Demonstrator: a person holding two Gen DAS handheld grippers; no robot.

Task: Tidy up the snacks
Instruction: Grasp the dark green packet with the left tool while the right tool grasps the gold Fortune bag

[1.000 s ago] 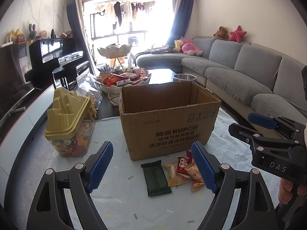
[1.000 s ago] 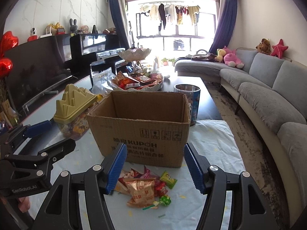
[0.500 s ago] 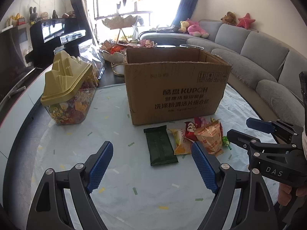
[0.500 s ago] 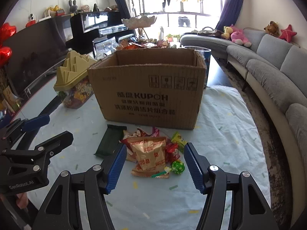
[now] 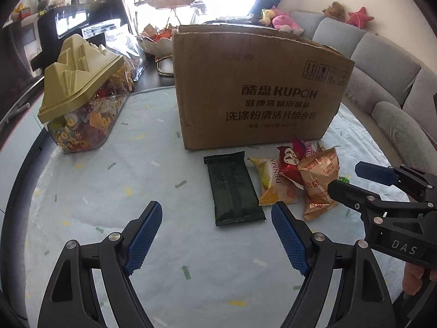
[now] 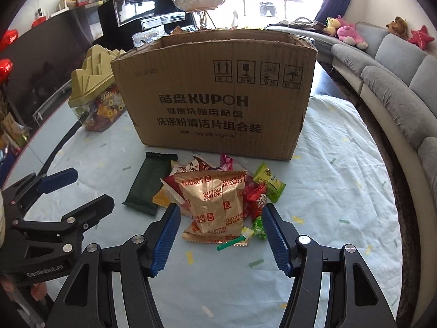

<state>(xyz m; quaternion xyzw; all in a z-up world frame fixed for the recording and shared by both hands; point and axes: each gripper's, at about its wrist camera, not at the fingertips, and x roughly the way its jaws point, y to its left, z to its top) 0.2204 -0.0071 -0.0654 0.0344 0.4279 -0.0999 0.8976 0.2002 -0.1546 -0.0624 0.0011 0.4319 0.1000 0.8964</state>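
With both my left gripper (image 5: 215,235) and right gripper (image 6: 221,236) spread and empty, I should straddle the gold biscuit packet (image 6: 218,202) just before the cardboard box (image 6: 218,90) squarely, then pinch.

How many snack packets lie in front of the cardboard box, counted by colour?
Counting those clearly visible:
dark green packet: 1
gold biscuit packet: 1
yellow packet: 1
red packets: 2
light green packet: 1
purple packet, partly hidden: 1
Total: 7, plus a green lollipop.
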